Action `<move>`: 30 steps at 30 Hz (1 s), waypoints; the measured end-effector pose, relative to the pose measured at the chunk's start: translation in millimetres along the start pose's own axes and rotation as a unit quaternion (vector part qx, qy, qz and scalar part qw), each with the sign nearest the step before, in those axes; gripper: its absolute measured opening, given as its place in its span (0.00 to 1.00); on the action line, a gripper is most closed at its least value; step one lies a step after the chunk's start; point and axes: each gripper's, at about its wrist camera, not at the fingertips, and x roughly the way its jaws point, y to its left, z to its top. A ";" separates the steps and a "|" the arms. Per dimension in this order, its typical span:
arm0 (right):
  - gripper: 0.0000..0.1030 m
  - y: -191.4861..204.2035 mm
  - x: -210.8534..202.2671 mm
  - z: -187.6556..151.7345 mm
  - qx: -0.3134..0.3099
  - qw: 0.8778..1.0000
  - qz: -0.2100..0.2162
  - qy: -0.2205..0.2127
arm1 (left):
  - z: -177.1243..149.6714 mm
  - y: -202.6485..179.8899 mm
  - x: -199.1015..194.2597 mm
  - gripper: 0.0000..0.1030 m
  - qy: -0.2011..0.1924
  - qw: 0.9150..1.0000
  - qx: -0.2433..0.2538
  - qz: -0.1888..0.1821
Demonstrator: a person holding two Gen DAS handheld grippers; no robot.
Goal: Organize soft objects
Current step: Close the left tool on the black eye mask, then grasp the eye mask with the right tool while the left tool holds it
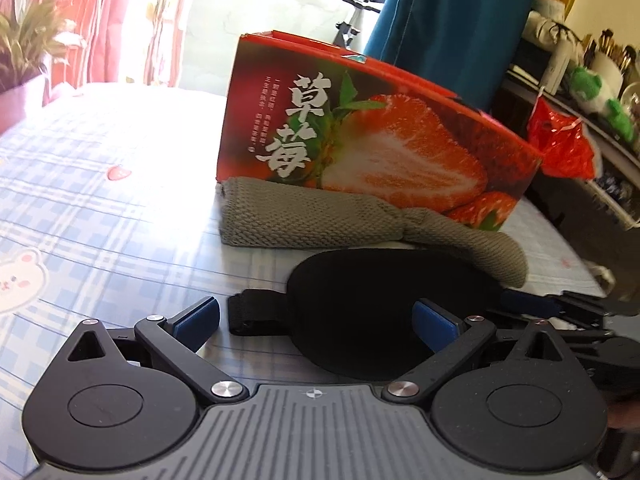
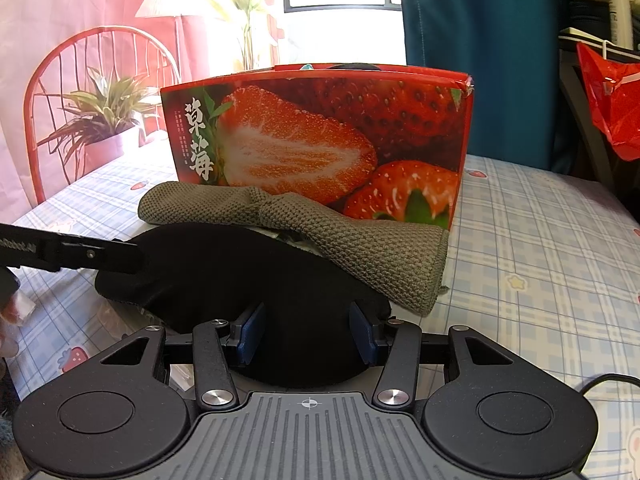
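A black eye mask [image 1: 360, 300] [image 2: 240, 280] lies on the checked tablecloth [image 1: 100, 200], its strap [image 1: 248, 312] trailing left. My left gripper [image 1: 318, 316] is open wide, its blue pads on either side of the strap and the mask without pressing them. My right gripper [image 2: 308, 332] is partly closed on the mask's near end, which fills the gap between its pads. A grey knit cloth [image 1: 312, 216] [image 2: 360, 248] lies just behind the mask, against a strawberry-printed box [image 1: 380, 132] [image 2: 320, 140]. One left finger [image 2: 120, 256] reaches over the mask's left end.
A red plastic bag [image 1: 560, 140] [image 2: 612, 100] hangs by a cluttered shelf [image 1: 580, 80] on the right. A potted plant [image 2: 104, 120] and a red chair [image 2: 80, 60] stand beyond the table's far left. A person's hand [image 2: 8, 304] shows at the left edge.
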 end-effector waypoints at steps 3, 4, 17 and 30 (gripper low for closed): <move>0.44 -0.4 0.0 -0.1 0.001 1.000 0.000 0.000 | 0.2 -3.5 0.4 1.00 0.007 1.000 0.003 -0.005; 0.44 -0.2 0.1 0.0 0.001 1.000 0.001 0.000 | 0.2 -4.6 1.0 1.00 0.009 1.000 0.004 -0.009; 0.44 -0.2 0.2 -0.1 0.002 1.000 0.000 -0.001 | 2.2 5.6 0.4 0.85 0.007 0.996 -0.054 -0.066; 0.44 -0.4 0.3 -0.7 0.002 1.000 0.001 -0.001 | 0.5 11.9 -1.3 0.31 0.002 0.997 -0.064 -0.053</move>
